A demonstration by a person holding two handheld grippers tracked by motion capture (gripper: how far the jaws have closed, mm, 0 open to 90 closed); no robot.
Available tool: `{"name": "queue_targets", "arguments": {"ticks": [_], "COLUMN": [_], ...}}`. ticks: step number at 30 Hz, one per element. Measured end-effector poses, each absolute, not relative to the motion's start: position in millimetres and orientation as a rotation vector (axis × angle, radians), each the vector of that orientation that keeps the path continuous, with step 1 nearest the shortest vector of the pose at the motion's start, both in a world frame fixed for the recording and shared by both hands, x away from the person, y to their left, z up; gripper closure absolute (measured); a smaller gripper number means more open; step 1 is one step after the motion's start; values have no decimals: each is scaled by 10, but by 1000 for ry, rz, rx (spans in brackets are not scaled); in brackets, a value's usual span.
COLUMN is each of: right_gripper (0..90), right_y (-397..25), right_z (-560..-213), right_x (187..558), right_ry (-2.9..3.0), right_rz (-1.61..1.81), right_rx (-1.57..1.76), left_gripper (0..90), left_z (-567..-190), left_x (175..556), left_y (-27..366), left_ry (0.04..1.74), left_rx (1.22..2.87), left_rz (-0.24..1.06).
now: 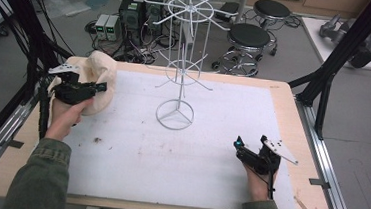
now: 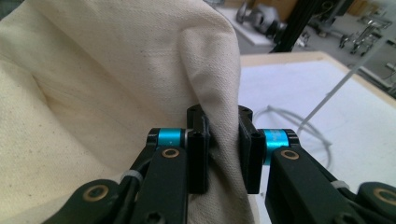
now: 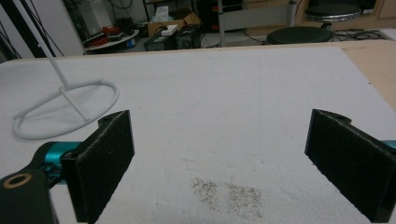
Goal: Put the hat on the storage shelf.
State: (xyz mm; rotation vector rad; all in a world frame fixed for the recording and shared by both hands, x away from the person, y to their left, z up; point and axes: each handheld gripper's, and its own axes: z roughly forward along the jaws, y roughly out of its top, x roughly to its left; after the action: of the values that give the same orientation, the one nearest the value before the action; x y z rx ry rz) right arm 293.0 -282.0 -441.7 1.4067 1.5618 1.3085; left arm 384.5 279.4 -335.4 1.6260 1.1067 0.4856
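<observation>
The left hand-held gripper (image 2: 223, 140) pinches a fold of the cream cloth bag (image 2: 107, 93). Only a small bit of cloth sits between the jaws, so the bag may slip out if it is pulled fast. It could also catch on the white wire rack (image 1: 181, 59). The bag sits at the tabletop's (image 1: 284, 97) far left corner, around this gripper. The right hand-held gripper (image 3: 219, 163) is spread wide and holds nothing, near the right edge.

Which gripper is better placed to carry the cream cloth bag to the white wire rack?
Left. The left gripper is already clamped on the cloth bag beside the wire rack; the right gripper is open, far away.
</observation>
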Motion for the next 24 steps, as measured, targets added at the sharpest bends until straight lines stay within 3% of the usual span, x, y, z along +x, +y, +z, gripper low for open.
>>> {"name": "queue_targets", "arguments": {"ticks": [24], "right_gripper": [72], "right_y": [-2767], "right_z": [-4402], "right_x": [2917], "right_ry": [1595], "right_rz": [1327], "right_rx": [1361], "left_gripper": [772], "left_z": [-2596], "left_x": [3192], "left_y": [2728], "left_ry": [659], "left_rx": [1385], "left_rz": [707]}}
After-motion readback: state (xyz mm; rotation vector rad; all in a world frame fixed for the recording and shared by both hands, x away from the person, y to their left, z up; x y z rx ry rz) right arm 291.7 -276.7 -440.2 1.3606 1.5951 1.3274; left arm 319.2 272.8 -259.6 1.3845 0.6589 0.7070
